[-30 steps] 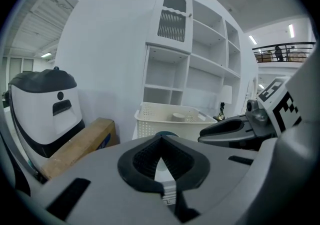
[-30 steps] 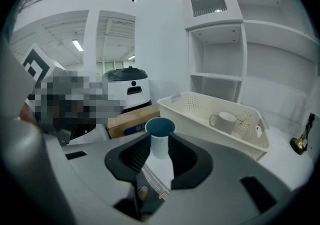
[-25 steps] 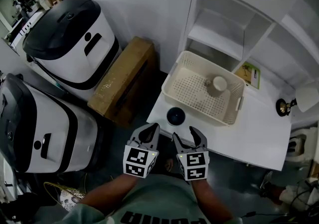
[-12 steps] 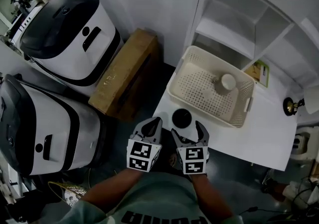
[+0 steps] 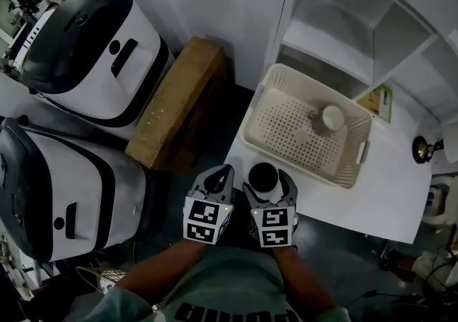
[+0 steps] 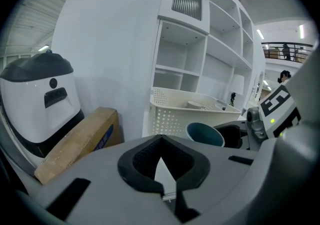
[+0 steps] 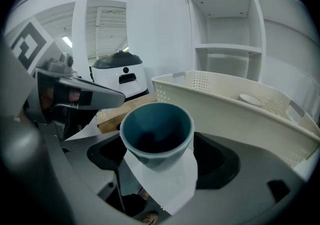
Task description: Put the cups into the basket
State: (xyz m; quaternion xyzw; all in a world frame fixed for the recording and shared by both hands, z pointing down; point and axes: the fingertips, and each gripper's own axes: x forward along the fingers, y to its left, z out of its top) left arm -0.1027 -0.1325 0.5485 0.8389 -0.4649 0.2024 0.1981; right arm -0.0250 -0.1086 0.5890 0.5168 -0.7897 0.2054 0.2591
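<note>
A dark blue cup (image 5: 263,175) stands upright at the near left corner of the white table (image 5: 390,184). My right gripper (image 5: 266,184) is open and its jaws have just been opening. The blue cup (image 7: 156,131) stands between them with a gap at each side. My left gripper (image 5: 220,176) hangs shut and empty just left of the table's corner, above the floor. A cream perforated basket (image 5: 252,114) sits beyond the cup and holds a cream cup (image 5: 330,118). In the left gripper view the blue cup (image 6: 205,134) shows in front of the basket (image 6: 175,114).
Two large white-and-black machines (image 5: 79,41) and a cardboard box (image 5: 179,102) stand on the floor at the left. A white shelf unit (image 5: 343,20) rises behind the basket. A green booklet (image 5: 383,102) and a small dark object (image 5: 422,149) lie on the table's right side.
Both grippers have moved forward and down toward the table. The right jaws have spread wider and now stand on either side of the blue cup, which was ahead of them before.
</note>
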